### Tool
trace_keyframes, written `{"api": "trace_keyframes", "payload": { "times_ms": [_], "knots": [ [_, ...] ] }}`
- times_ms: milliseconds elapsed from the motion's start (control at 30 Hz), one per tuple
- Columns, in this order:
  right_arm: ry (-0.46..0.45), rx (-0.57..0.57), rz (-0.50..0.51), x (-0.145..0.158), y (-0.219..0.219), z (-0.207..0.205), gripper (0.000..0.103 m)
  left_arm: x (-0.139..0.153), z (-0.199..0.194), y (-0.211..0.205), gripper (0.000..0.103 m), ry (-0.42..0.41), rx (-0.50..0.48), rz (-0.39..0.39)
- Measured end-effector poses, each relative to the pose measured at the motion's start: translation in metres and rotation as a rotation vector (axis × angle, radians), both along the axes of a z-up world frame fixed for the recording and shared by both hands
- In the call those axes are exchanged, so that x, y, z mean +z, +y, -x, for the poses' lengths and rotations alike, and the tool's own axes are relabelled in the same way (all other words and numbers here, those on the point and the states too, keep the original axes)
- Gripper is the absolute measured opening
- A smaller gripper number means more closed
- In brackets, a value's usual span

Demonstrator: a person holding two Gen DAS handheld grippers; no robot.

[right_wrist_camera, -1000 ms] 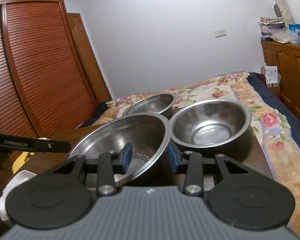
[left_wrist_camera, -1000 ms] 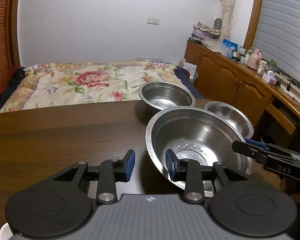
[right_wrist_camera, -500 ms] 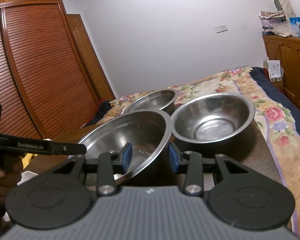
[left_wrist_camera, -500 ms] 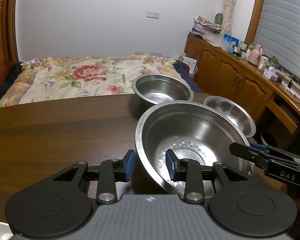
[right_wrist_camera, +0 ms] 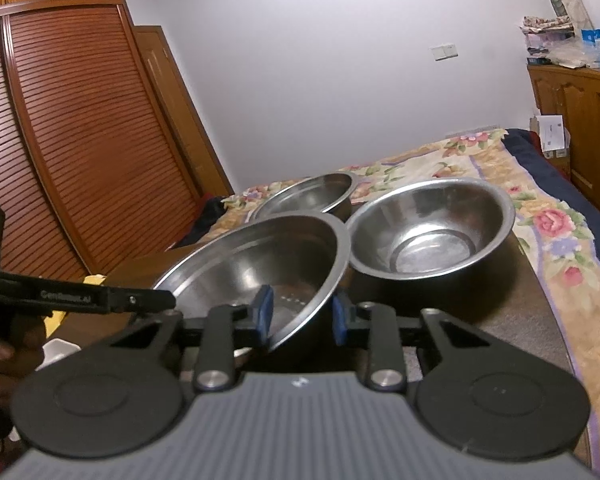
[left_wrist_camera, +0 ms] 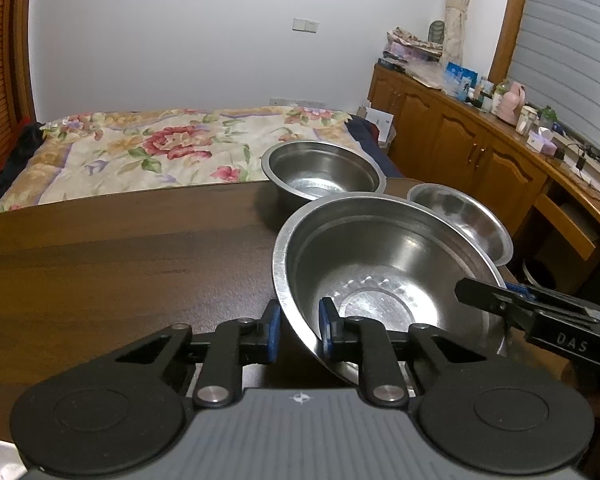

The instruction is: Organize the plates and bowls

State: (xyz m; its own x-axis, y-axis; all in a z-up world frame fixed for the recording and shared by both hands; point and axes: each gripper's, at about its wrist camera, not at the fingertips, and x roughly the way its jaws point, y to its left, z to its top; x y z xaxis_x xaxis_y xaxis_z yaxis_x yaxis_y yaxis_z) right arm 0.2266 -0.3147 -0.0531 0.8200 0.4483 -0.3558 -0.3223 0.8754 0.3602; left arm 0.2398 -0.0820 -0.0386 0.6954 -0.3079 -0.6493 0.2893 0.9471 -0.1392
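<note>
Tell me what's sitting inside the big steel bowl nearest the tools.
Nothing sits inside the big steel bowl: just its bare, dimpled bottom. Both tools straddle its rim, the left tool hiding a small part of the near wall.

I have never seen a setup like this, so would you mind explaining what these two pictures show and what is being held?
No robot here: a person holds a two-finger gripper in each hand, each carrying a fisheye camera looking along its blue-padded fingers. In the left camera's picture, the left gripper straddles the near rim of the large steel bowl, tilted above the wooden table. In the right camera's picture, the right gripper straddles the opposite rim. Neither has clamped it. Two smaller steel bowls sit behind.
</note>
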Motion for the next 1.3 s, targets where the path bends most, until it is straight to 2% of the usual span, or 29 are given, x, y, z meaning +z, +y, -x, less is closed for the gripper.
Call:
{"api": "trace_keyframes", "payload": {
  "times_ms": [100, 533, 900, 1300],
  "knots": [
    [0.0, 0.003, 0.005, 0.0, 0.001, 0.0, 0.028, 0.001, 0.004, 0.003, 0.022, -0.007, 0.005, -0.002],
    [-0.02, 0.016, 0.011, 0.017, 0.012, 0.026, 0.028, 0.019, 0.031, 0.019, 0.022, -0.045, -0.019, 0.029],
    [-0.026, -0.012, 0.032, 0.027, 0.019, 0.053, 0.028, 0.024, 0.061, 0.028, 0.022, -0.072, -0.047, 0.063],
    [-0.024, -0.012, 0.038, 0.027, 0.018, 0.076, 0.028, 0.027, 0.098, 0.031, 0.022, -0.1, -0.055, 0.062]
  ]
}}
